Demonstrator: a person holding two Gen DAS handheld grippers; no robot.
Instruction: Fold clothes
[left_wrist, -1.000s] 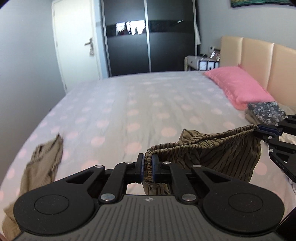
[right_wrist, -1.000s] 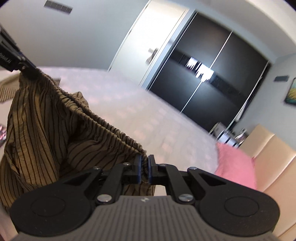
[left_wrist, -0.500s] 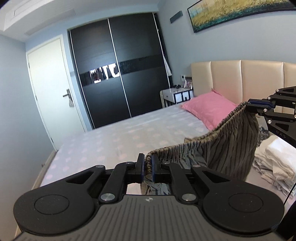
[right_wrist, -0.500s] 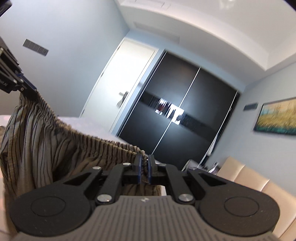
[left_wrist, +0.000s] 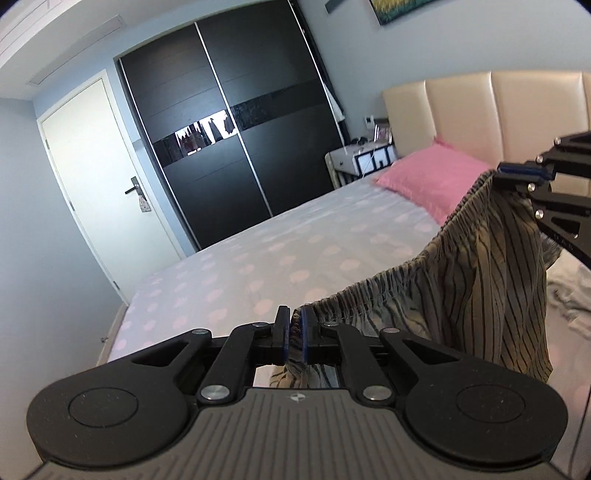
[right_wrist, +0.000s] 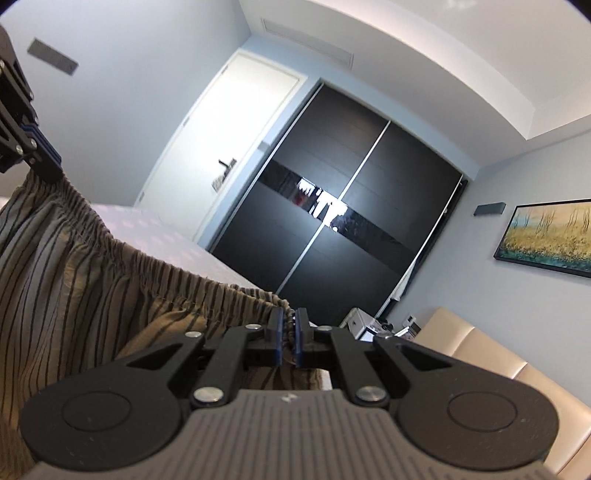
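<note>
**Striped garment hung by its waistband, ready to lay out**

You have the left gripper (left_wrist: 293, 334) and right gripper (right_wrist: 290, 334) each pinched onto one end of the striped shorts' (left_wrist: 491, 280) elastic waistband, so the cloth hangs open above the bed (left_wrist: 295, 251). The pink pillow (left_wrist: 428, 181) lies far right and crumpled white laundry (left_wrist: 569, 291) near right; the spotted sheet ahead is free.

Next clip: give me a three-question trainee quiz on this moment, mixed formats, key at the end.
1. True or false: the left gripper is shut on the striped garment's waistband.
2. What is the right gripper holding? A) pink pillow B) the same waistband C) nothing
3. Fill in: the pillow on the bed is ____.

Key: 1 true; 2 B; 3 pink.
</note>
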